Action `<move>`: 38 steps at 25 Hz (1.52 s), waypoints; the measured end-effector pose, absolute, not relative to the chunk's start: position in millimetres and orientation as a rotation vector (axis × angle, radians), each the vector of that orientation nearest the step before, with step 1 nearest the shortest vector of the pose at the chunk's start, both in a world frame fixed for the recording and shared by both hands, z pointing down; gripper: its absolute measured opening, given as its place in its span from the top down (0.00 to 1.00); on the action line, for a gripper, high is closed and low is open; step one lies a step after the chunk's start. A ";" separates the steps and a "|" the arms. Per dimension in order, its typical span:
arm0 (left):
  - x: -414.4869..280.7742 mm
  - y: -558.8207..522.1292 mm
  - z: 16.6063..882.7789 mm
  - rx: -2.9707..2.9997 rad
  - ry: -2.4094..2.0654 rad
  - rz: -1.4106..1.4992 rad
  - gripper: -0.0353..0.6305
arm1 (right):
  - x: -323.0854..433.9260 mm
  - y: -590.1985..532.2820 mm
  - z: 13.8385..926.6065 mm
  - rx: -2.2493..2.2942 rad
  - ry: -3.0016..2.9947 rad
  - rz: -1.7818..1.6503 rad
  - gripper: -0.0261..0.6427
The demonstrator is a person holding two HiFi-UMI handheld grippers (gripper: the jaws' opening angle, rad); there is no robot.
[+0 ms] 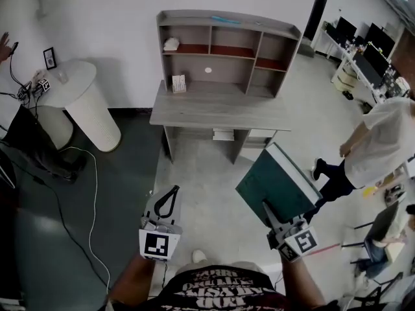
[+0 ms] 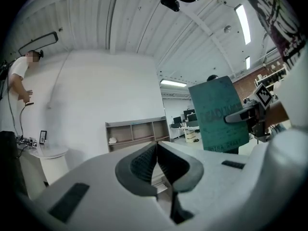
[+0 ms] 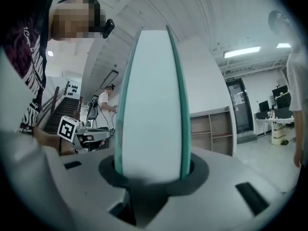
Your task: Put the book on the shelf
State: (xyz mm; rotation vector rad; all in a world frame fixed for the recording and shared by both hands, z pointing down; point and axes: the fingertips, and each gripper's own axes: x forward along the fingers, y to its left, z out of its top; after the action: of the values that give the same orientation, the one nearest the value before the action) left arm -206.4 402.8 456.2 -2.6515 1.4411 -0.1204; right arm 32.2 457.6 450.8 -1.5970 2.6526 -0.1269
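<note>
Head view: grey desk (image 1: 214, 109) with shelf (image 1: 220, 18) stands against white wall (image 1: 117, 18).

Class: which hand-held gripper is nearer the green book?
Right. The right hand-held gripper is clamped on the green book; the left hand-held gripper, shut and empty, stands apart to its left.

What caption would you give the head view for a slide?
Right gripper grips a green book, left gripper shut and empty, both facing the wooden desk shelf ahead.
</note>
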 end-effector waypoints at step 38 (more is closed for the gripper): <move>-194.3 349.6 488.4 -2.633 1.550 -0.232 0.94 | 69.4 385.0 470.0 -1.595 2.594 -0.252 0.72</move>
State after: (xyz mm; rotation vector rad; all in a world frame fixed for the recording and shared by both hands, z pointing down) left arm -194.3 349.6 488.4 -2.6327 1.5501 -0.2323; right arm 69.4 385.0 470.0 -1.5953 2.5944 -0.2521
